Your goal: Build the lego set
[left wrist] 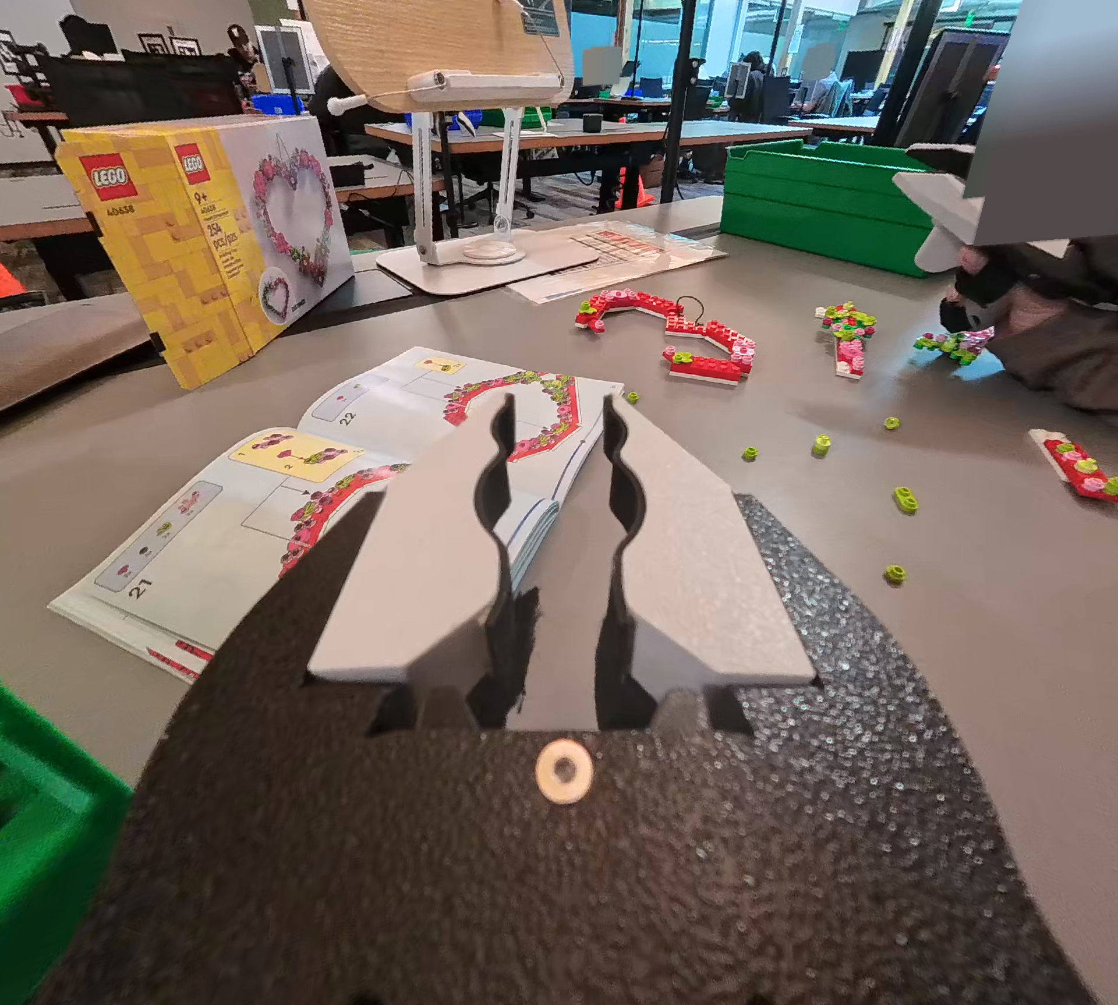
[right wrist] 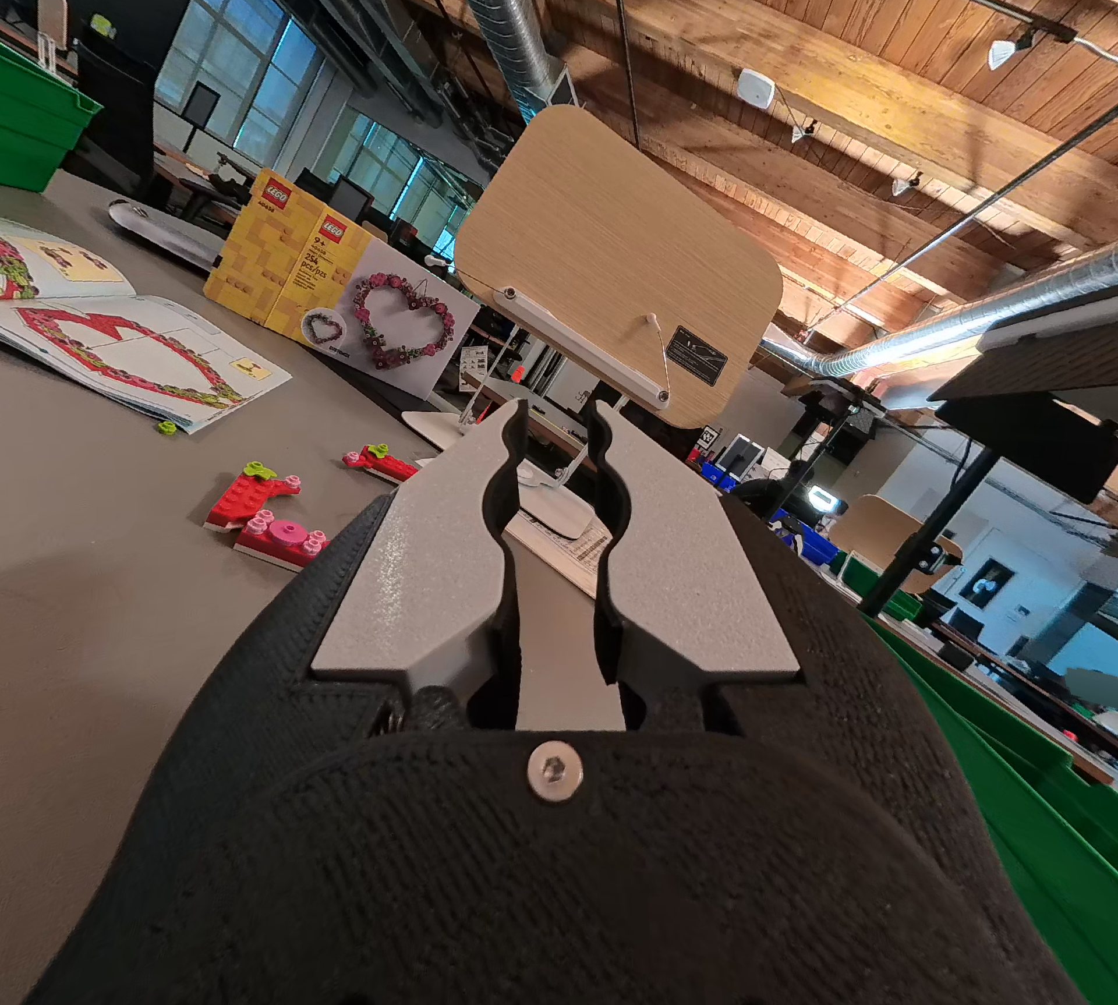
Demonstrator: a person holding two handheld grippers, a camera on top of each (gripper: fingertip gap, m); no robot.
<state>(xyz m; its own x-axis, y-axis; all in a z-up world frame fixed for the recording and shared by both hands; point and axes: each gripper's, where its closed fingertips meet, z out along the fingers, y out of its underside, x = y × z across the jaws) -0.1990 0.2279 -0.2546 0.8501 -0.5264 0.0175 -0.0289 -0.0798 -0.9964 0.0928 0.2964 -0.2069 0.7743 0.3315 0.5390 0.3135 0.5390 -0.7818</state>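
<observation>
Left gripper point(left wrist: 556, 407), right gripper point(right wrist: 553, 413): jaws apart, nothing held. Red-and-white brick heart section with pink flowers point(left wrist: 671, 331): partly built, lying on grey table point(left wrist: 726, 492) beyond open paper instruction booklet point(left wrist: 339, 468). Step judged: between placements. Next: a loose lime-green round stud point(left wrist: 821, 445) is to be picked.

— Where does the open paper instruction booklet point(left wrist: 339, 492) lie?
— On the grey desk point(left wrist: 696, 583), before the yellow cardboard box point(left wrist: 205, 238). The red brick heart half point(left wrist: 671, 335) lies right of it, loose green studs point(left wrist: 820, 445) nearer.
</observation>
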